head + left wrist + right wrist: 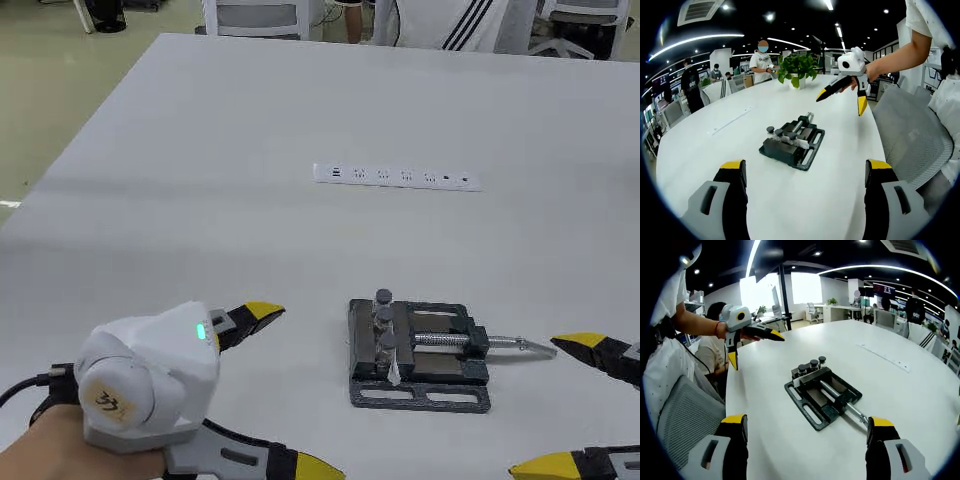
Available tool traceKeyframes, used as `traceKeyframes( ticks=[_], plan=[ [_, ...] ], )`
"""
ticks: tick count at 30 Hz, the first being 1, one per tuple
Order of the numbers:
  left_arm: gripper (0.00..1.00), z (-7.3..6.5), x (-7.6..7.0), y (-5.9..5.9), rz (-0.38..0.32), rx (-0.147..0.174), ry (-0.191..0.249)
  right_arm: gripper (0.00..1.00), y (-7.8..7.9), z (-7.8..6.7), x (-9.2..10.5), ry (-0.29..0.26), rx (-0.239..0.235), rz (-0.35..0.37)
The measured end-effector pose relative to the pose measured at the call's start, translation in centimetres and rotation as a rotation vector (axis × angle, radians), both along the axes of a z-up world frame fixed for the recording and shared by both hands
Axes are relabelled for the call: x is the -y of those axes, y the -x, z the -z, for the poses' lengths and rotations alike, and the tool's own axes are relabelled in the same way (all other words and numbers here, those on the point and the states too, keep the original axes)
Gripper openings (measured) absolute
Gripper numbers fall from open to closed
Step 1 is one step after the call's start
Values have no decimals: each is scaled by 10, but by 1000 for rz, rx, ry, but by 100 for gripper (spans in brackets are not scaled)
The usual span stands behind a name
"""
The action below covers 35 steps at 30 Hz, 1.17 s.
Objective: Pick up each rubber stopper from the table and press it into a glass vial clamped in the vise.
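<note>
A black vise [420,358] stands on the white table [250,200], its handle [520,345] pointing right. A row of glass vials [384,330] is clamped along its left jaw, several of them capped with dark rubber stoppers [383,297]. My left gripper [290,390] sits open and empty to the left of the vise. To the right of the vise, the right gripper [555,405] is open and empty too. The left gripper view has the vise [792,142] ahead of the wide-apart jaws. From the other side, the right gripper view looks at the stoppers [808,366] and the vise [822,390].
A white power strip [397,177] lies farther back on the table. Chairs and a seated person [440,20] are at the far edge. A potted plant [797,67] stands at the table's far end. A mesh chair [912,130] is beside the table.
</note>
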State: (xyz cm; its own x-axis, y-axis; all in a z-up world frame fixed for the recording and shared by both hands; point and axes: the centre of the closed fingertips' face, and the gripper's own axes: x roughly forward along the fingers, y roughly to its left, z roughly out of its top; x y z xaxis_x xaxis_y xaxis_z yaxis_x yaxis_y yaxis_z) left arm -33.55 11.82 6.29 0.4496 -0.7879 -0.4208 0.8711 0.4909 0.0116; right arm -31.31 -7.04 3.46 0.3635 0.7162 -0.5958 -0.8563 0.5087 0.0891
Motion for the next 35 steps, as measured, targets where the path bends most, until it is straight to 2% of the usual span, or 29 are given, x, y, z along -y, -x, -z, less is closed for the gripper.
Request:
traceKeyframes(
  ticks=[7,13,21,27,35],
  plan=[
    [99,8,-5,4,-13,-13,-3,99,4,1,6,-3,8,10],
    [99,4,-6,6,-27,-10,3,99,6,-3,0,-6,18,5],
    [99,1,-6,9,-26,-6,5,99,17,-17,-13,-12,34,12],
    [99,-4,-4,11,-23,8,10,99,17,-21,-11,-16,39,15],
    [99,-3,-7,11,-23,14,12,98,17,-22,-7,-13,41,6]
  ],
)
